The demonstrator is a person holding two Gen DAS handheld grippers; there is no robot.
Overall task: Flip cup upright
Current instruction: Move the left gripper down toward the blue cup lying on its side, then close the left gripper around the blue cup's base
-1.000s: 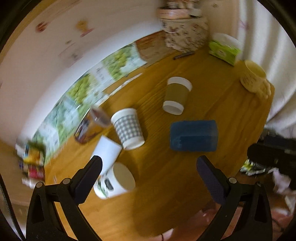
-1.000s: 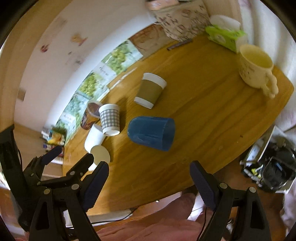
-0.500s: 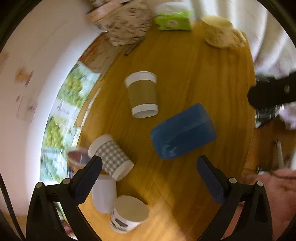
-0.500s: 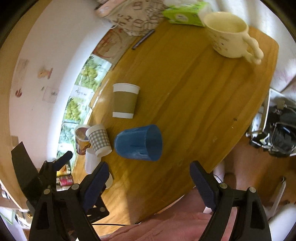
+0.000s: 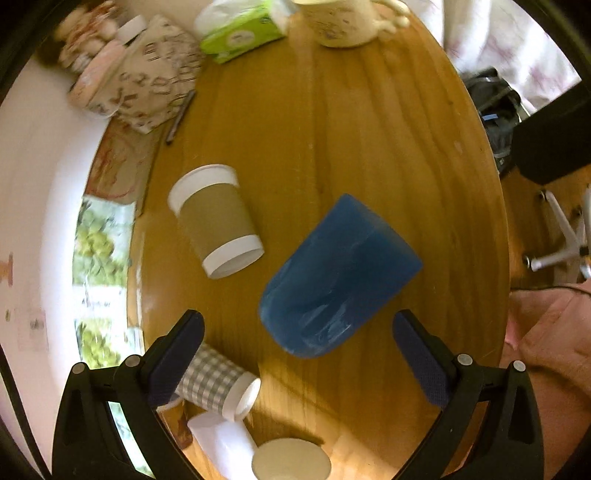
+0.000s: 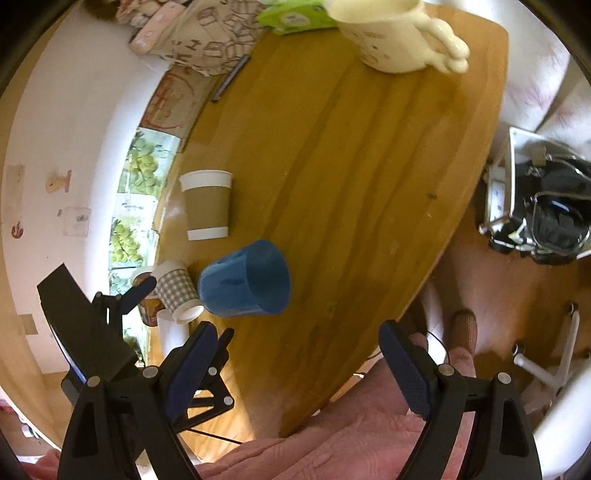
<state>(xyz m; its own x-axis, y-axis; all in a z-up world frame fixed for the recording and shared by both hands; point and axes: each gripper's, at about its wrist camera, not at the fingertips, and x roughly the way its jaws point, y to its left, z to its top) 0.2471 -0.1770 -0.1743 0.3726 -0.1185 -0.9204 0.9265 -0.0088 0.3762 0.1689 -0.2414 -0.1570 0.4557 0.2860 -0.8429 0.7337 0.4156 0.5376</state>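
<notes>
A blue plastic cup (image 5: 338, 277) lies on its side on the wooden table (image 5: 369, 129); it also shows in the right wrist view (image 6: 245, 284), mouth toward the table's near edge. My left gripper (image 5: 295, 347) is open and empty, hovering just above the cup's closed end. My right gripper (image 6: 295, 362) is open and empty, above the table's near edge, short of the cup. The left gripper's body (image 6: 88, 332) shows at the left of the right wrist view.
A brown-sleeved paper cup (image 5: 216, 218) lies beside the blue cup. A checked paper cup (image 5: 218, 380) and white cups (image 5: 291, 461) lie near the left finger. A cream mug (image 6: 395, 37), green tissue pack (image 5: 240, 33) and patterned box (image 5: 147, 81) stand at the far end.
Both grippers have swung and come closer over the table. The blue cup now sits larger and nearer between the left gripper's fingers. No object on the table has moved.
</notes>
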